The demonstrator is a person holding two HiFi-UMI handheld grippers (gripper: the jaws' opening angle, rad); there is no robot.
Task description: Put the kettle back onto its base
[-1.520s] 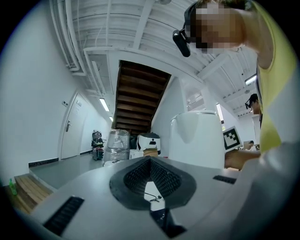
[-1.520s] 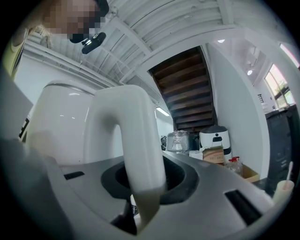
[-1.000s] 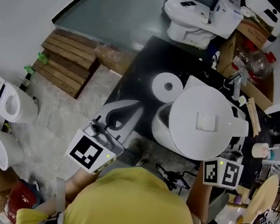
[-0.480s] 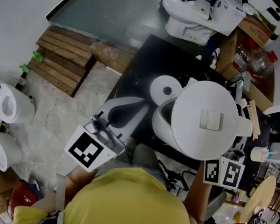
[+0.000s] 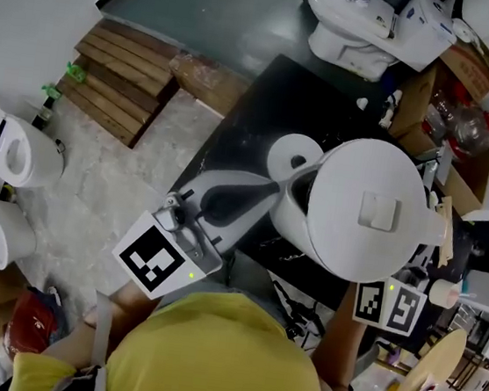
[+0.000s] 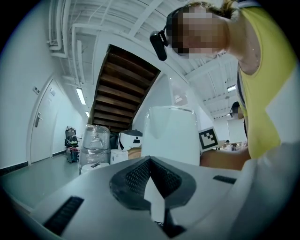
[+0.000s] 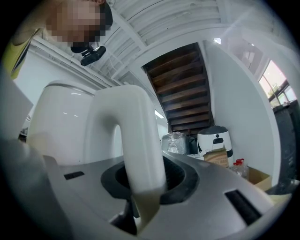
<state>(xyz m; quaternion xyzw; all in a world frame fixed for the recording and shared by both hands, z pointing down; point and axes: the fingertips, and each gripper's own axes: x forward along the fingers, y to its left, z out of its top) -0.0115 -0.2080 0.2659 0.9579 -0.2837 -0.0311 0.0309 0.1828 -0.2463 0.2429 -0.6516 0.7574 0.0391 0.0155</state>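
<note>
Tall white plastic kettle [image 5: 366, 210] has edged over round white base [image 5: 289, 156] near left edge of black table [image 5: 274, 96], not yet seated. R gripper [image 7: 140, 192] clamps handle [image 7: 136, 140] to carry it; L gripper [image 6: 152, 197] closed, empty.

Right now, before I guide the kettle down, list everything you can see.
kettle: one, white, held up by its handle, overlapping the base in the head view
base: one, white, round, on the table
table: one, black, centre
pallet: one, brown wood, floor at upper left
floor appliances: two, white, far left
far appliance: one, white, beyond the table
cardboard box: one, brown, upper right
red bag: one, floor at lower left
left gripper: one, grey, shut and empty, beside the kettle
right gripper: one, grey, shut on the kettle's handle
shirt: one, yellow, bottom edge
</note>
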